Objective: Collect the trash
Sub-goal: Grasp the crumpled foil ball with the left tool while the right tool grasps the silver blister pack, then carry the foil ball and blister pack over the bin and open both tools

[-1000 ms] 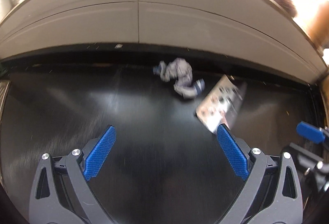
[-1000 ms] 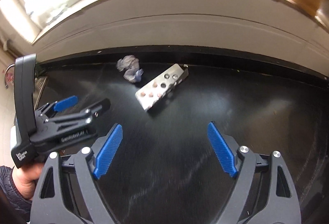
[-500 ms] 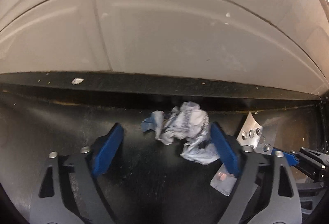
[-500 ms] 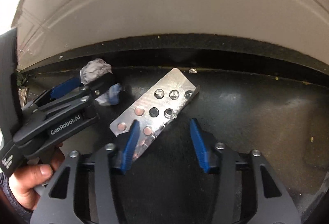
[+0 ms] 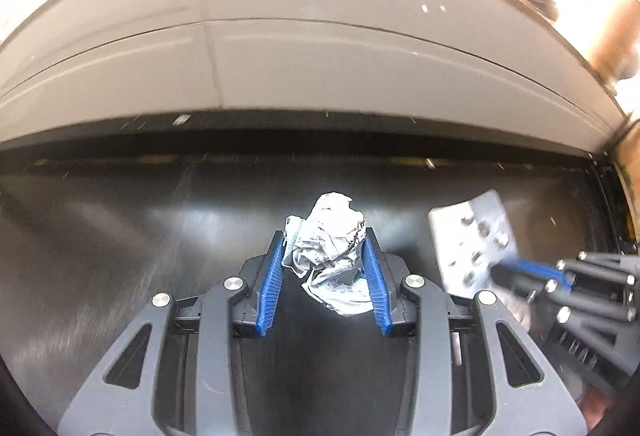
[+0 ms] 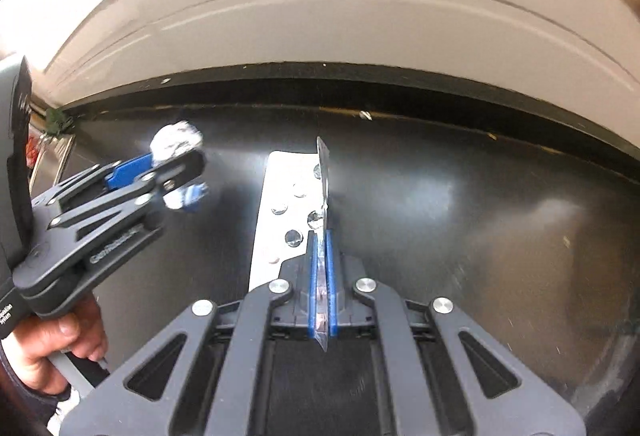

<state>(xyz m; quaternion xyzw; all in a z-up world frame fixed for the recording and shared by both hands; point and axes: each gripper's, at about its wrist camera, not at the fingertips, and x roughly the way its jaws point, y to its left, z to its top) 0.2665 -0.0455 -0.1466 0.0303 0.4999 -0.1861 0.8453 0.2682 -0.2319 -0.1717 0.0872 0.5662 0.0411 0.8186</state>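
Both grippers are down over a glossy black counter [image 5: 120,244] that runs up against a pale tiled wall [image 5: 320,67].

The left gripper [image 5: 325,236] has a crumpled paper wad [image 5: 328,252] between its blue pads [image 5: 270,288] — the jaws are closing, and the pads already press on both sides of it. The wad bulges out past the fingertips and a loose bit hangs toward the camera between the fingers. From the right wrist view you can see the same gripper [image 6: 176,163] off to the left with the wad [image 6: 176,141] sticking out of its tip, and a hand [image 6: 52,348] wrapped around the handle below.

The right gripper [image 6: 320,236] has its jaws pinched all the way in on a silver blister pack [image 6: 280,203]. It grips the pack by one long edge, so that edge stands up between the pads while the rest of the sheet flares off to the left. A few pill pockets show, some look popped. In the left wrist view the pack [image 5: 472,240] sits to the right of the wad, clear of it, with the right gripper [image 5: 500,266] clamped on its lower end — a bit blurry there though.

Small light crumbs dot the back edge of the counter.
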